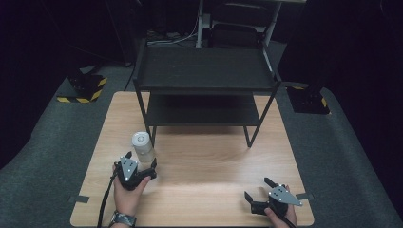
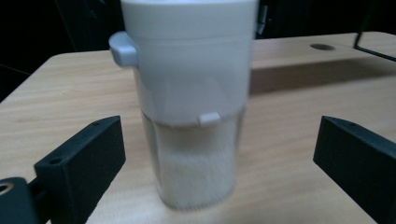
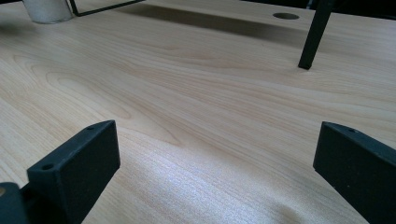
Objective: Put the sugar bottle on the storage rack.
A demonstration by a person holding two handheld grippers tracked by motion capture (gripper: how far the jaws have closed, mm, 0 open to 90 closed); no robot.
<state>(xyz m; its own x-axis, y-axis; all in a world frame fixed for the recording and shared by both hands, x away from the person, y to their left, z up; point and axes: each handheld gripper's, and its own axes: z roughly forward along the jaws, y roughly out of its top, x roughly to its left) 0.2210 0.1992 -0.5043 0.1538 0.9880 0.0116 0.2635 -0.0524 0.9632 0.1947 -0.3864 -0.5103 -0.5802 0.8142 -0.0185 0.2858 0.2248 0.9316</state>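
Pale wood grain runs across the table [image 1: 204,166], and on it stands a clear shaker [image 1: 142,148] with a white lid, upright and part-filled with white grains. It sits directly between the jaws of the left gripper [image 1: 141,164], which are spread wide: in the left gripper view the shaker [image 2: 189,93] rises in the middle of the gap, with bare wood showing on either side between its wall and each black jaw, so neither jaw touches it. The white lid carries a small tab that sticks out toward the left jaw's side, and a second small tab sits lower on the front, just above the grain level. A hand [image 1: 127,190] with a watch at the wrist holds this gripper, and its cable trails back toward the table's near edge.

The right gripper [image 1: 256,187] rests low over the table well apart from the shaker, its jaws also spread wide with nothing between them but bare wood. In the right gripper view the shaker's base [image 3: 46,10] shows far ahead, beyond and outside the left jaw, while one thin black leg of the shelf rack [image 3: 314,35] stands ahead nearer the right jaw. The black two-tier rack [image 1: 204,71] stands beyond both grippers, farther off than the shaker, its shelves bare
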